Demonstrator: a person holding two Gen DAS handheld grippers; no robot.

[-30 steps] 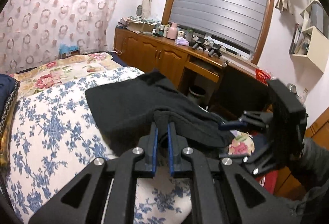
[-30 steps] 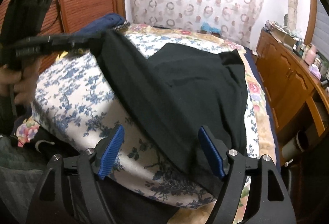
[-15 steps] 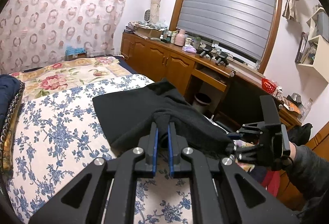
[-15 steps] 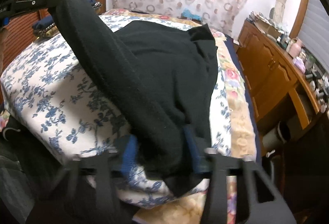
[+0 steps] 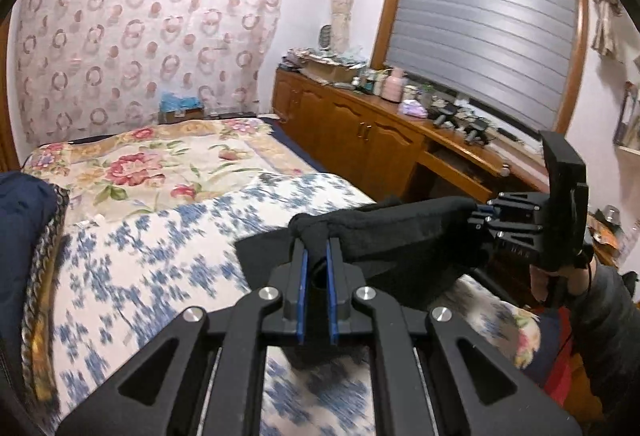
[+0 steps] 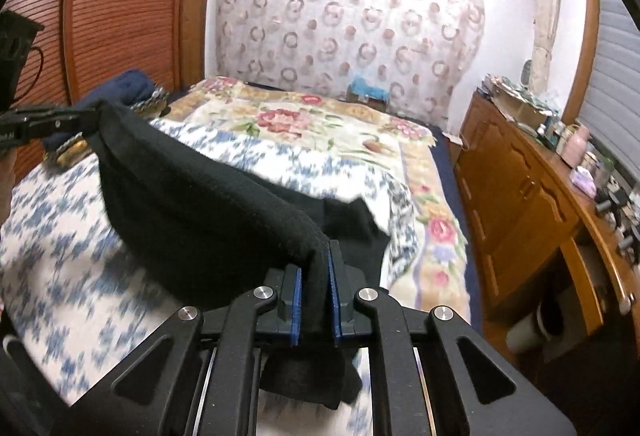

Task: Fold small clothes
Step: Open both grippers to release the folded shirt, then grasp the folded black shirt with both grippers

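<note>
A black garment [image 5: 400, 232] hangs stretched between my two grippers above the blue-flowered bedspread [image 5: 140, 268]. In the left wrist view my left gripper [image 5: 316, 252] is shut on one bunched corner. The right gripper [image 5: 480, 214] holds the other end at the right, gripped by a person's hand. In the right wrist view my right gripper [image 6: 316, 260] is closing its jaws tight on a thick fold of the black garment [image 6: 200, 208], and both blue pads press on it. The cloth sags back to the left gripper [image 6: 90, 114] at the far left.
A floral quilt [image 5: 140, 164] covers the far half of the bed. A navy folded pile [image 5: 20, 228] lies at its left edge. A wooden cabinet [image 5: 360, 132] with a cluttered top runs along the right wall under the blind. A slatted wardrobe door [image 6: 120, 16] stands on the left.
The right gripper went from wide open to shut on the garment's edge. Both grippers then lifted and pulled back, so the cloth left the bed and now hangs between them.
</note>
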